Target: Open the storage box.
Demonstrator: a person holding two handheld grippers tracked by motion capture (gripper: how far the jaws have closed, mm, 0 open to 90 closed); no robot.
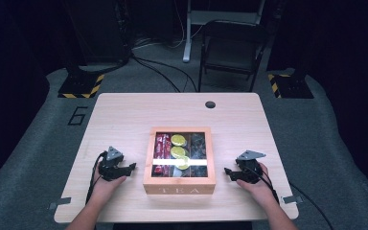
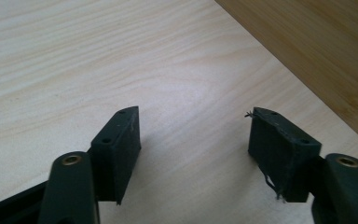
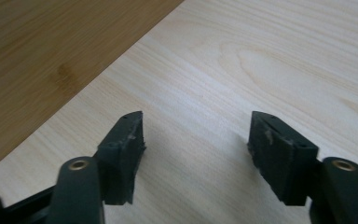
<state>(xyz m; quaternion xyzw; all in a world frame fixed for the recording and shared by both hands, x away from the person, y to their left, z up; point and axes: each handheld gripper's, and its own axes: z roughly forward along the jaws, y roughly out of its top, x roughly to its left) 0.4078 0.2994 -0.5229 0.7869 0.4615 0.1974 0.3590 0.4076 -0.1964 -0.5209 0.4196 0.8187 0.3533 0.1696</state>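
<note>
Wooden tea box (image 1: 179, 188), glass lid closed over packets, stands at the middle of the desk (image 1: 124, 115) near its front edge. Left hand-held gripper (image 1: 130, 167) rests on the desk just left of the box, jaws apart and empty. Right hand-held gripper (image 1: 228, 172) lies just right of it, jaws likewise parted, gripping nothing.

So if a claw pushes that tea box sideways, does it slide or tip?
The tea box would likely slide, not tip: it sits low and wide, flat on the smooth table. Its thick wooden walls look rigid. It probably has some heft, being full of packets, and the shiny lid could chip or scratch.
</note>
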